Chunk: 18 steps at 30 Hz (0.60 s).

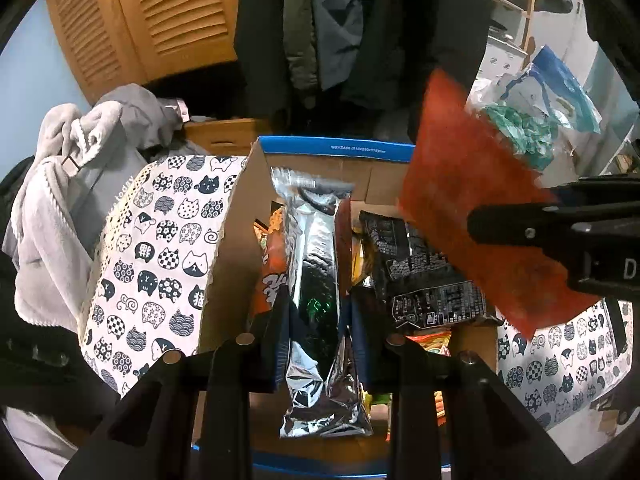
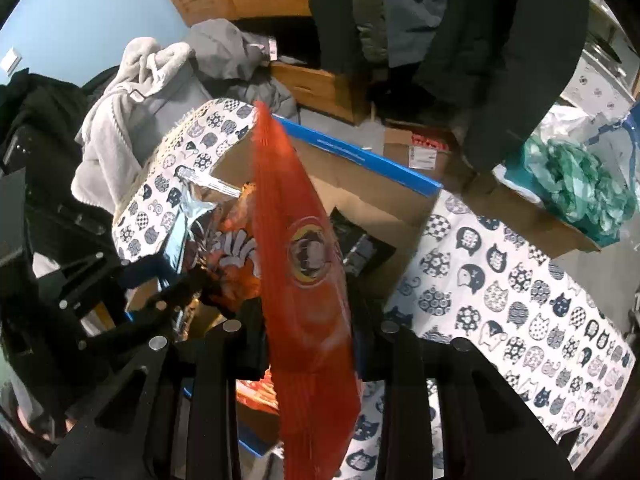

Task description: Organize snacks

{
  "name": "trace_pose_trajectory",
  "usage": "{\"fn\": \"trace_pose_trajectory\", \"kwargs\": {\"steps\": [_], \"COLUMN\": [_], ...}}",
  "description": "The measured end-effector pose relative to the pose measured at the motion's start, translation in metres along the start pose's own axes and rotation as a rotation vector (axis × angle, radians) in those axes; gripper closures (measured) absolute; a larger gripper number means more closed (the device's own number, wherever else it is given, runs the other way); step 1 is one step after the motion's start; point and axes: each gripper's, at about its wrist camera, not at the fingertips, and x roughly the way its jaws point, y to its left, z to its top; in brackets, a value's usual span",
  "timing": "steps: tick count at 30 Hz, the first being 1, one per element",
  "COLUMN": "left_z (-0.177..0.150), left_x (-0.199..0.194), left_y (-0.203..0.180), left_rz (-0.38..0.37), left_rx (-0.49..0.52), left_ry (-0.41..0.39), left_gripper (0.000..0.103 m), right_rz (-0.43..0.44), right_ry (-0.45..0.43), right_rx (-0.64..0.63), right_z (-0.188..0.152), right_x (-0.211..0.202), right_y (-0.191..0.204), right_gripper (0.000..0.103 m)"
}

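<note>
Two packets [image 1: 316,280] [image 2: 308,280] hiding box [image 1: 336,148] contents

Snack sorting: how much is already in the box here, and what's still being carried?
Done: several packets already sit in the cardboard box, including a black packet. In hand: the left tongs grip a silver foil packet over the box; the right tongs grip an orange-red packet above it. Left: setting both down inside.
</note>
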Motion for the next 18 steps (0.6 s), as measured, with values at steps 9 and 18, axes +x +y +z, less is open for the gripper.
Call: {"fn": "trace_pose_trajectory", "kwargs": {"steps": [9, 18], "left_z": [0.001, -0.001], "left_x": [-0.022, -0.051], "left_y": [0.002, -0.007], "left_rz": [0.008, -0.023], "left_rx": [-0.005, 0.027], "left_ry": [-0.050, -0.104], "left_gripper": [0.036, 0.025], "right_rz": [0.016, -0.014], "right_ry": [-0.057, -0.113], "right_rx": [0.032, 0.025], "right_z": [0.000, -0.023], "right_x": [-0.021, -0.055], "right_y": [-0.006, -0.012], "right_gripper": [0.052, 0.035]}}
